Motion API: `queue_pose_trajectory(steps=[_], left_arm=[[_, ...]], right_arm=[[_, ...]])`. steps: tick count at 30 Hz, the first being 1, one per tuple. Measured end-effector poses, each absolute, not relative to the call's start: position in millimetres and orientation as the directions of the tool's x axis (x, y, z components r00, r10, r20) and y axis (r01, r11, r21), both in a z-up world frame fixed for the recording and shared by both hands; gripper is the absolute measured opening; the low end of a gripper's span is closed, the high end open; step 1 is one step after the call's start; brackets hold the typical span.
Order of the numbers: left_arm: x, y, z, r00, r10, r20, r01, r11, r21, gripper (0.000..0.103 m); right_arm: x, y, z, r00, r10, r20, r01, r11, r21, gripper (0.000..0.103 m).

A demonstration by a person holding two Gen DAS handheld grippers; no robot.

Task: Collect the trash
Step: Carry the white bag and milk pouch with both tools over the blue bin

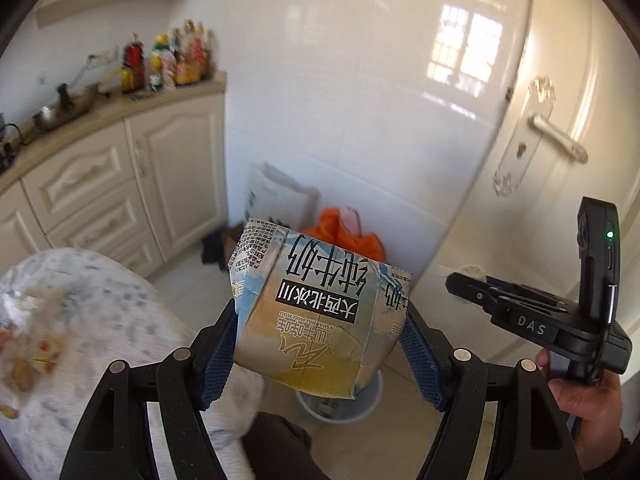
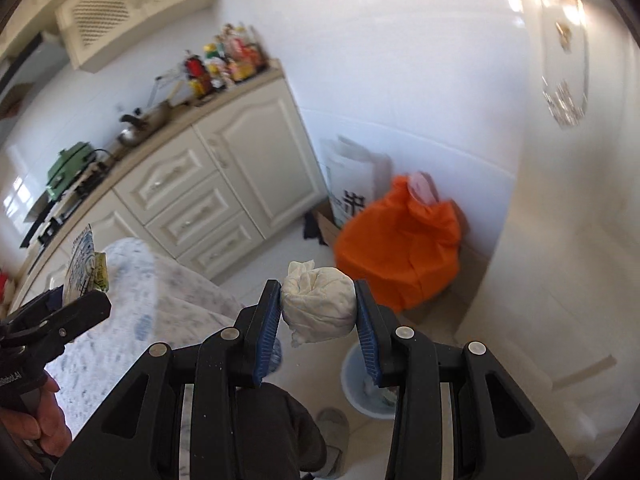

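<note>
The left gripper [image 1: 320, 328] is held out in the air, past the edge of a table [image 1: 120, 300] with a mottled pale cloth, and is tipped down toward the floor. Its jaws stand wide, pressed against both sides of a crumpled milk carton [image 1: 316, 312], which fills the space between the blue pads [image 1: 218, 360]. The carton hangs upside down, so its bold black Chinese lettering reads inverted; smaller Latin letters under it are too distorted to make out. Below the carton, at 6 o'clock in the left wrist view, a pale blue bin [image 1: 340, 404] sits on the floor tiles.

The right gripper [image 2: 318, 312] is also held in the air and angled downward. Its jaws are at a middling width, clamped on a wadded white tissue [image 2: 318, 306]. The same bin [image 2: 360, 384] shows at 5 o'clock in the right wrist view, with some scraps inside. An orange bag [image 2: 400, 248] slumps against the wall at 1 o'clock, beside a white sack [image 2: 352, 184] printed with a large black character.

In the left wrist view the right gripper appears at 3 o'clock, marked "DAS". Scraps and peanut shells [image 1: 24, 356] lie on the table at 9 o'clock.
</note>
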State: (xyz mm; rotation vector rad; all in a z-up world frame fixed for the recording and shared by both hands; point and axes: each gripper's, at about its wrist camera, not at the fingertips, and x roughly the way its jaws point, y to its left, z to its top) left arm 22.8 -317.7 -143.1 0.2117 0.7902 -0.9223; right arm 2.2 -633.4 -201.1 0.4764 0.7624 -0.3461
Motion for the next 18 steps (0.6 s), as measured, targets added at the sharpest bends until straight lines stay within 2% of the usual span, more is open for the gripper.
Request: queue_pose_trajectory(steps=[13,18], left_arm=[[37,-453,-203,0.182,-0.564,-0.806,0.835,0.521,-0.176,0.071],[69,-490,-232,0.109,-0.523,-0.845,0.834,0.511,-0.209,0.071]], right_arm=[[-2,-691,-284,0.573,-0.084,-0.815,0.577,0.748,0.328,0.037],[2,-703,-307,0.557,-0.058,-0.829,0.597,0.722,0.351,0.038]])
